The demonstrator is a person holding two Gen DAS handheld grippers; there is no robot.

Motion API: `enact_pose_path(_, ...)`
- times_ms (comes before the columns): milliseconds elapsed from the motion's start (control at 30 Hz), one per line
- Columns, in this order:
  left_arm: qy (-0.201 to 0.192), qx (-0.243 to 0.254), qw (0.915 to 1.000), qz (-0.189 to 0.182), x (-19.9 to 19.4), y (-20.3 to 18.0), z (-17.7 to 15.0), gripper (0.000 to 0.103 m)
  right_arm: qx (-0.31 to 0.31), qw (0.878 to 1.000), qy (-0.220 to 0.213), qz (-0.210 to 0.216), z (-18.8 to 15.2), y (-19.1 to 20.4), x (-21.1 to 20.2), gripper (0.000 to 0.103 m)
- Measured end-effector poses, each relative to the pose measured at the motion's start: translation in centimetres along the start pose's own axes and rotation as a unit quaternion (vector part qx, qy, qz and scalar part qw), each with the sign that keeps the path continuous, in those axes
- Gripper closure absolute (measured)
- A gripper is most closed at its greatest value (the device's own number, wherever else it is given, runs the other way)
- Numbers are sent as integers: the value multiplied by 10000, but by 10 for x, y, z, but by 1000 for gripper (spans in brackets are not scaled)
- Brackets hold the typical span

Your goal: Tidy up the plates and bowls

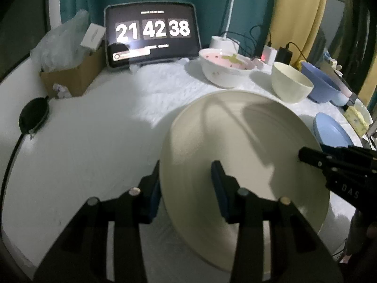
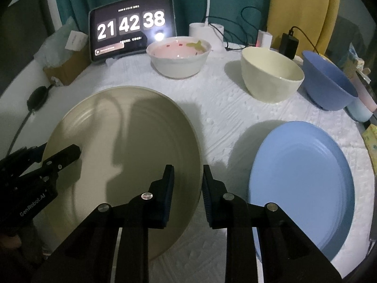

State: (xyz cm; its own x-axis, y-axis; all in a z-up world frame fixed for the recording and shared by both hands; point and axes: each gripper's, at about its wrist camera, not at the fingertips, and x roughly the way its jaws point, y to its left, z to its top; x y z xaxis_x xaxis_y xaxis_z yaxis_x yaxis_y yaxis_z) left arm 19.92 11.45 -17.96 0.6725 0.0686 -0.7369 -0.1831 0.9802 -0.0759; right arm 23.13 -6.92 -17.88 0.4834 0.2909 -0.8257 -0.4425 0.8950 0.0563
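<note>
A large cream plate lies on the white-covered table. My left gripper straddles its left rim, one pad outside the edge and one on the plate's face, shut on the rim. My right gripper is shut on the opposite rim in the same way, and one of its fingers shows in the left wrist view. A blue plate lies to the right. Behind stand a cream bowl, a blue bowl and a white bowl with a pink inside.
A tablet showing a clock leans at the back. A cardboard box with plastic bags and a black pouch sit at the left. Chargers and cables lie behind the bowls. Yellow packets are at the right edge.
</note>
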Motion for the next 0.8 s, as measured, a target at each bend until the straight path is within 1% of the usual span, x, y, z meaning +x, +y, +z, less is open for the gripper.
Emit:
enact_pose_path(367,-144,173,9997,-68,-16,-21,7,62,131,9996,-253,-43,0,-14,-22,78)
enact_pose_path(533,-202,341,9991,-131,-22,-40,9,62,263,9989,-369,-80,-2,-29,-31,78)
enact_pose_path(800,-186,599,9977,-238,-23,-71,11,62,533,9973,-481,-141,-11,-61,-43,78)
